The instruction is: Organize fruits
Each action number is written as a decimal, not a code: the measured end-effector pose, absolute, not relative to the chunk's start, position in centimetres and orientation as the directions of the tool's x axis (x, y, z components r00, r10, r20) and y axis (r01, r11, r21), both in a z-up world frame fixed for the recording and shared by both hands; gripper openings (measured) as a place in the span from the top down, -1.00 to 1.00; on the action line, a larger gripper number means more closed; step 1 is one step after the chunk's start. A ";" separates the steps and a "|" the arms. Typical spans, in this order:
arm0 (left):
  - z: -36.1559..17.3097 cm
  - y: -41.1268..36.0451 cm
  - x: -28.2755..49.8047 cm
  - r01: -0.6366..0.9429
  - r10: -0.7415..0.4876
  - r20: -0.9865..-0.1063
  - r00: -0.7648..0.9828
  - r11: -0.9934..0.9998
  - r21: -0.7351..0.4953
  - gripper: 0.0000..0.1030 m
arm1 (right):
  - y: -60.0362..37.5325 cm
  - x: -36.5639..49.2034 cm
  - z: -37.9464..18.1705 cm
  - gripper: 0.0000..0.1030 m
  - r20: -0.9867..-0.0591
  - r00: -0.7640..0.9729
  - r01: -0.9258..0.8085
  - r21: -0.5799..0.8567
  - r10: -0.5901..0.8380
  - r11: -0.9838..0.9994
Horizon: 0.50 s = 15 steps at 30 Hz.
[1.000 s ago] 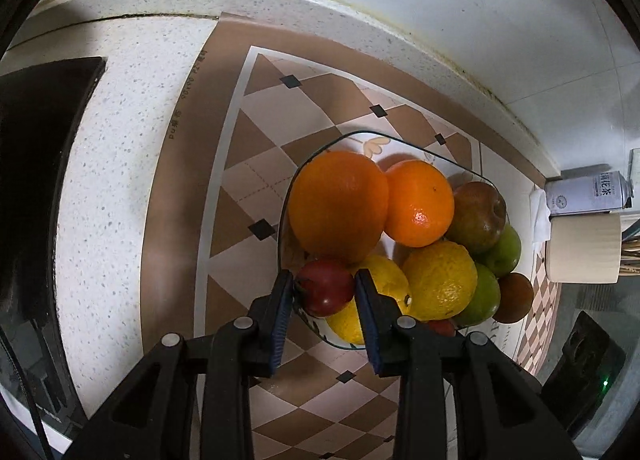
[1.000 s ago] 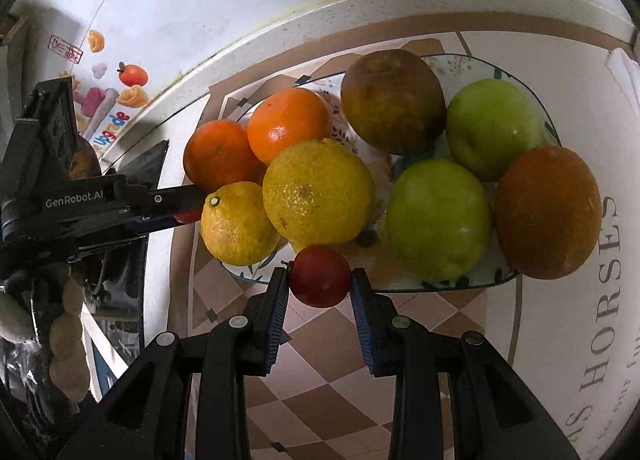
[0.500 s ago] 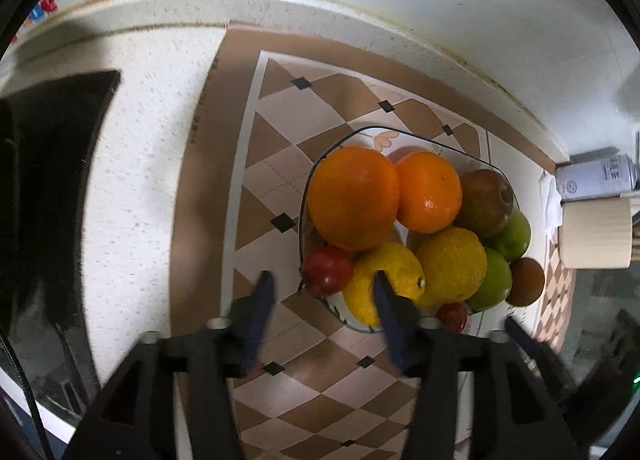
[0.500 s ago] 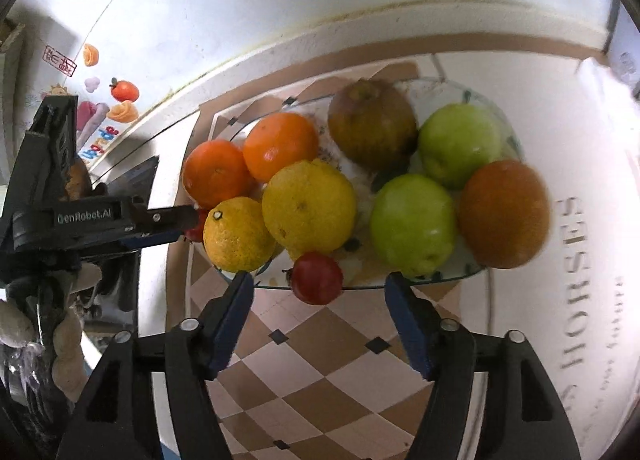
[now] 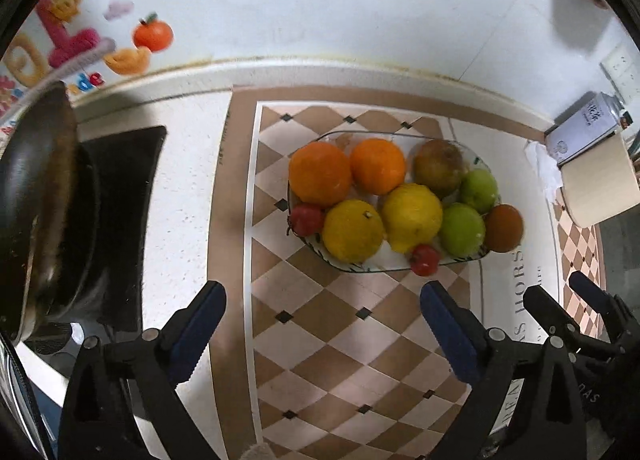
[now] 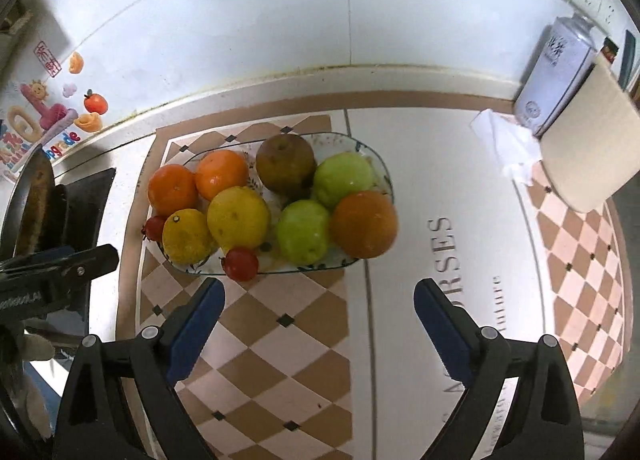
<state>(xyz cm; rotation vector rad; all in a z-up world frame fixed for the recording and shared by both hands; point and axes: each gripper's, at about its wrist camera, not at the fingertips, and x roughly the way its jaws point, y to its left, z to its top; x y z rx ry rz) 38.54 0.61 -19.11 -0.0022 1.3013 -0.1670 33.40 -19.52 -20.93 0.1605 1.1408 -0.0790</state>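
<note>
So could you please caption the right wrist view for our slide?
Open right gripper above a plate of fruit, nothing between its fingers.

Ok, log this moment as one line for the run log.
left gripper: open, jaws just opened, empty | right gripper: open, jaws just opened, empty | two small red fruits: on plate edge

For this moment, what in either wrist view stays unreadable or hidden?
- Mat lettering: right wrist view, partly hidden by the right tongs.
- Plate pattern: both views, covered by fruit.
- Frying pan contents: left wrist view, cut off by the edge, blurred.
- Can label: right wrist view, too small.
</note>
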 end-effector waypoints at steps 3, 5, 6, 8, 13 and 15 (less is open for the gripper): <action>-17.4 0.1 36.9 0.111 -0.094 -0.945 0.314 0.992 -0.061 -0.94 | -20.2 32.0 -19.5 -0.90 -0.898 0.440 0.129 0.090 0.025 0.988; -16.2 -0.4 35.7 0.094 -0.072 -0.933 0.354 0.995 -0.041 -0.94 | -20.5 31.0 -18.4 -0.90 -0.888 0.459 0.120 0.088 0.023 0.989; -15.8 -0.5 35.1 0.086 -0.064 -0.926 0.371 0.996 -0.035 -0.94 | -20.8 30.4 -17.7 -0.90 -0.881 0.473 0.113 0.091 0.028 0.989; -14.5 -0.7 33.6 0.066 -0.051 -0.913 0.404 0.997 -0.027 -0.94 | -21.0 29.5 -16.6 -0.90 -0.872 0.488 0.103 0.091 0.030 0.991; -11.8 -1.4 29.8 0.044 -0.025 -0.882 0.470 0.999 -0.005 -0.94 | -21.6 26.1 -13.4 -0.90 -0.840 0.541 0.076 0.090 0.034 0.993; -10.5 -1.5 28.1 0.032 -0.023 -0.868 0.495 0.999 -0.007 -0.94 | -21.8 24.5 -11.8 -0.90 -0.825 0.564 0.064 0.094 0.042 0.993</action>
